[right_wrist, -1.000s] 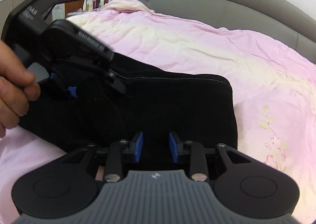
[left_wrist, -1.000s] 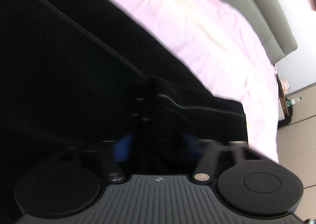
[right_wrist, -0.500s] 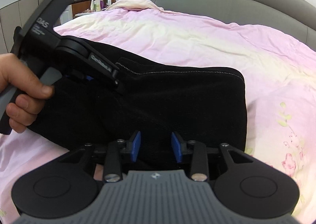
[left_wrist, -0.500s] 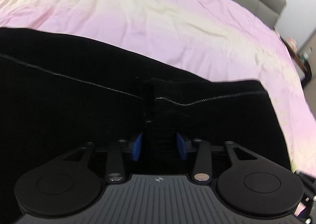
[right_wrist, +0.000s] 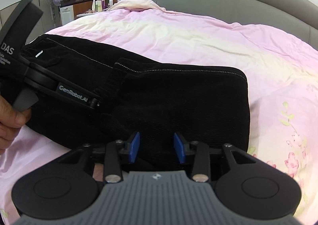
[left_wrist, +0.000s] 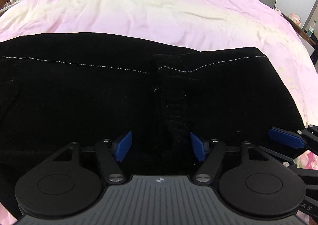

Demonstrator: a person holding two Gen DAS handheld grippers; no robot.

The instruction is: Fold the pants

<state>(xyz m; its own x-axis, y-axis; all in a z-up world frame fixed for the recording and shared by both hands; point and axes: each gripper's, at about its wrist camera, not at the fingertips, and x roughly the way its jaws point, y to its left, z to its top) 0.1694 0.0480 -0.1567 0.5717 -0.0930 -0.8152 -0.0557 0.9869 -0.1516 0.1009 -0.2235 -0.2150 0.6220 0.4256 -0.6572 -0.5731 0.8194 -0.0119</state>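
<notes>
- Left gripper (left_wrist: 160, 148) has just been opening and stands wide at the bottom of its frame, a ridge of cloth between the pads but not pinched.
- Right gripper (right_wrist: 157, 147) — jaws narrower, also easing apart over black cloth; pads seem clear of it.
- Pants (right_wrist: 178, 101) lie folded mid-frame on the pink quilt (right_wrist: 198, 36); soft, limp, probably light — best taken at a stitched edge.
- No containers in view.
</notes>
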